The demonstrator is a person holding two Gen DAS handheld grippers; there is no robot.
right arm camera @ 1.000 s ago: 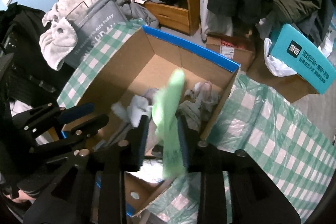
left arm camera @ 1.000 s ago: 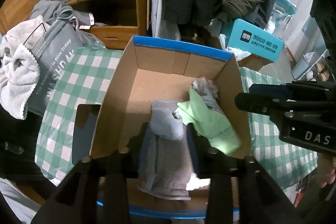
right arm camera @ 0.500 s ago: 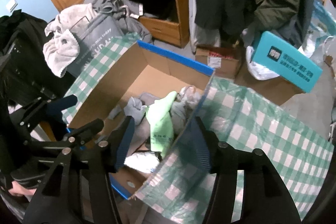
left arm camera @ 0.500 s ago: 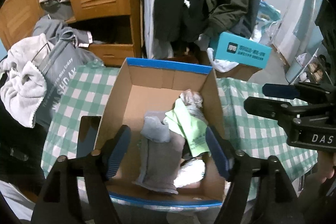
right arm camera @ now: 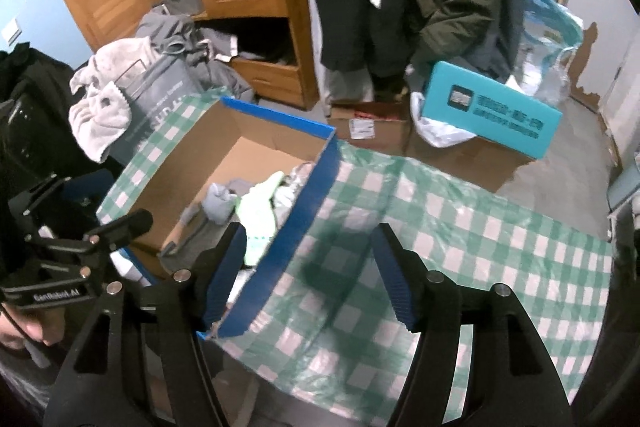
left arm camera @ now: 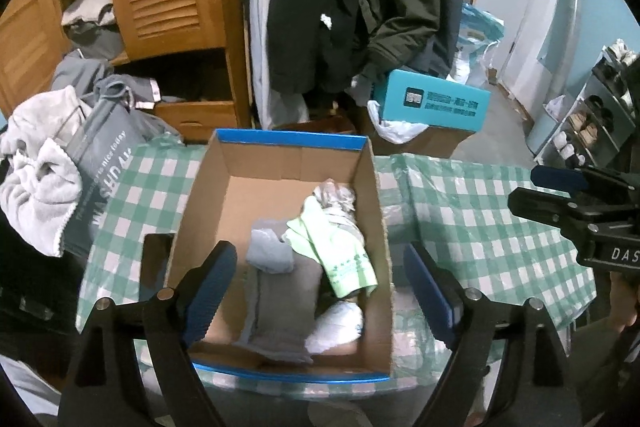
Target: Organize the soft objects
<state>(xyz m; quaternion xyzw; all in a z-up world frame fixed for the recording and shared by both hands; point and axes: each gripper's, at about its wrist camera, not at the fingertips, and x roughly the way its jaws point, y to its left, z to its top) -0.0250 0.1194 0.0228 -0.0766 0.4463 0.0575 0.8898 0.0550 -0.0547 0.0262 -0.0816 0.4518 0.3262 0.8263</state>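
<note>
Both my grippers, left [left arm camera: 316, 291] and right [right arm camera: 308, 275], have just opened empty, leaving the pale green cloth [left arm camera: 340, 251] dropped in the blue-rimmed cardboard box [left arm camera: 288, 141] for sorting.

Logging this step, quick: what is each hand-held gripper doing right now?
Left hand-held gripper: open, just been opening, holding nothing, above the cardboard box.
Right hand-held gripper: open, just been opening, holding nothing; the green cloth lies in the box.

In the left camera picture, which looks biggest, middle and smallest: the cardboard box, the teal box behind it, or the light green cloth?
1. The cardboard box looks biggest by far.
2. The teal box comes next, though it sits farther from the camera, so it may really be bigger than it looks.
3. The light green cloth inside the cardboard box looks smallest.
</note>
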